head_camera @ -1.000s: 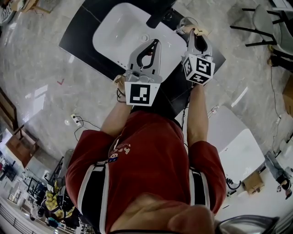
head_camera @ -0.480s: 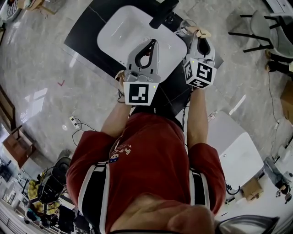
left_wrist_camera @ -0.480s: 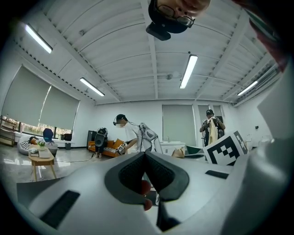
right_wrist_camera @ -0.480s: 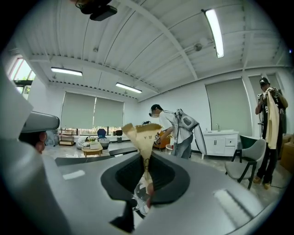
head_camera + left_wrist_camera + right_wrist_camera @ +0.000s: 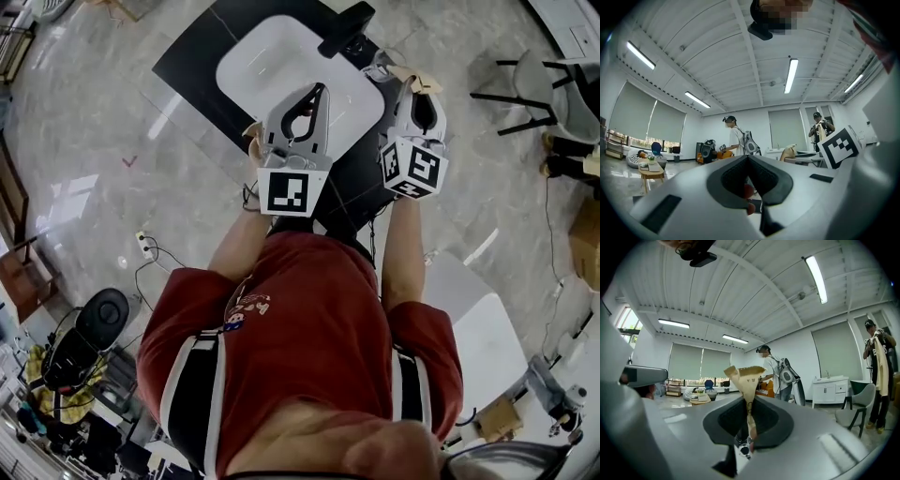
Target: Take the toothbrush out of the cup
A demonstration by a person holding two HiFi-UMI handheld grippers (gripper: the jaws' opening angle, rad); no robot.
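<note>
Looking steeply down past a red shirt with black and white side stripes, the head view shows two forearms reaching forward, each hand holding a gripper level. The left gripper has its jaws pressed together with nothing between them. The right gripper is clamped narrowly on the toothbrush, a thin tan stick that stands up between the jaws and flares into a folded, paper-like top. Just beyond the right gripper's tip, and a little left of the toothbrush, what seems to be the clear cup sits on the black table, beside a white basin with a black tap. Grey marbled floor surrounds the table. Farther off, a person with a backpack stands under long ceiling lights.
</note>
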